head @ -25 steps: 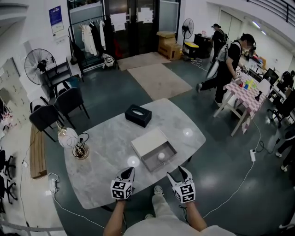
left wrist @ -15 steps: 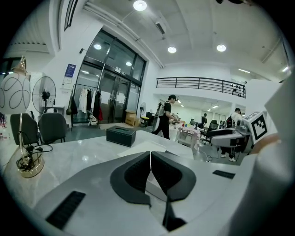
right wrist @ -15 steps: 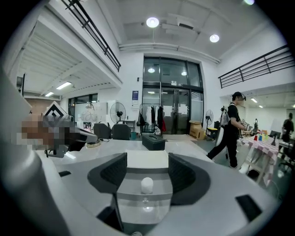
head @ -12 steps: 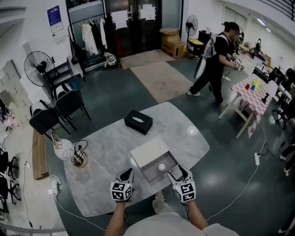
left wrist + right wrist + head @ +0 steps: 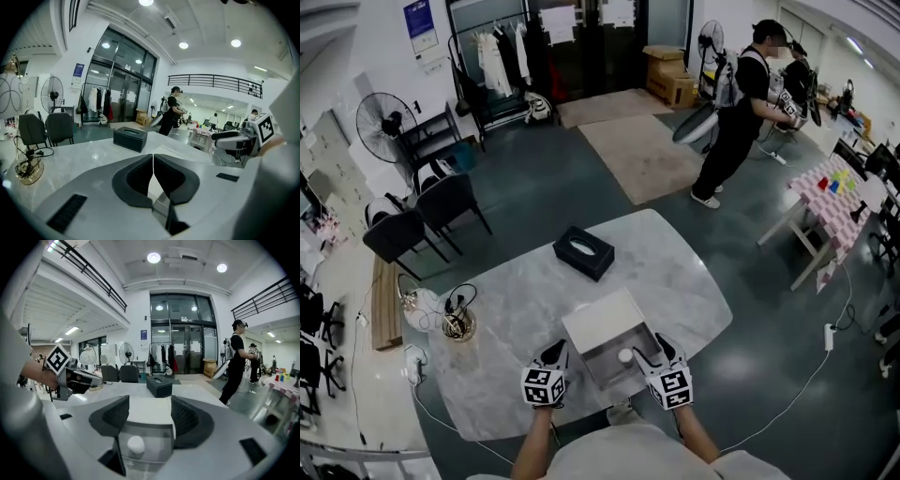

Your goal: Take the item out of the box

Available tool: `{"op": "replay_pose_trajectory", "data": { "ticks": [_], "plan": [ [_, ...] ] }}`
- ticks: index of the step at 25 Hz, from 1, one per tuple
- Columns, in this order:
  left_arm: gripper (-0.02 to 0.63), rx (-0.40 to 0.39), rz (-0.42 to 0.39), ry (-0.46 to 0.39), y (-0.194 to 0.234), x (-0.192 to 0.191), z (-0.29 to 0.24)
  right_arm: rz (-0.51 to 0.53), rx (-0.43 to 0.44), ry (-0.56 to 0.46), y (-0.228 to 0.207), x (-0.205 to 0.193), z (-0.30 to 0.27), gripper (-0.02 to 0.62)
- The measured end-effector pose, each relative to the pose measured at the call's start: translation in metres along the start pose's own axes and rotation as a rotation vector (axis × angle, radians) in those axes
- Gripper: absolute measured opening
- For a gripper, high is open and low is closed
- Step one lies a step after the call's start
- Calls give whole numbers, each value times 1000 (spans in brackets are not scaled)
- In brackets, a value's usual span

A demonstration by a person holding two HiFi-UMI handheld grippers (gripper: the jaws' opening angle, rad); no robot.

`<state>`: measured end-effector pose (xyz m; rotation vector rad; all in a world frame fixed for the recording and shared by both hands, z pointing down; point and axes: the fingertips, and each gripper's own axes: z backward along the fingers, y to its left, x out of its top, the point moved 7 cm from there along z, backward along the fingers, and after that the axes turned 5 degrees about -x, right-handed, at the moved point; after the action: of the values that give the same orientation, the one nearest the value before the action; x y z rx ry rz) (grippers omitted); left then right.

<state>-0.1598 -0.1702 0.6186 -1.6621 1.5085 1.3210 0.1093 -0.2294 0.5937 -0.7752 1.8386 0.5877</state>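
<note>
Grippers now sit closer to the box (image 5: 598, 323) than before.

Head view: left gripper (image 5: 553, 354) and right gripper (image 5: 657, 349) flank it; the ball (image 5: 624, 356) lies inside.

Left gripper view: jaws together, empty.

Right gripper view: jaws wide, ball ahead between them. Descend straight, clear of the walls, then close.

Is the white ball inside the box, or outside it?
Inside. The white ball rests on the floor of the box, which stands open, within its grey walls.
</note>
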Motion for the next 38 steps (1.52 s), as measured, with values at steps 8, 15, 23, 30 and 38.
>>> {"op": "replay_pose_trajectory", "data": {
  "ticks": [8,15,23,30,38],
  "plan": [
    [18,52,20,28,9,2,-19,1,69,38,-18,-6,-32,264],
    [18,61,29,43,9,2,-28,2,101,67,-22,-13,-42,264],
    [18,31,32,72,17,-8,-31,-12,94,111,-12,-21,-43,264],
    [18,-1,43,61,29,-6,-29,-19,63,150,-2,-24,-47,264],
    [18,-26,57,56,31,-10,-29,-6,62,181,5,-27,-49,264]
  ]
}}
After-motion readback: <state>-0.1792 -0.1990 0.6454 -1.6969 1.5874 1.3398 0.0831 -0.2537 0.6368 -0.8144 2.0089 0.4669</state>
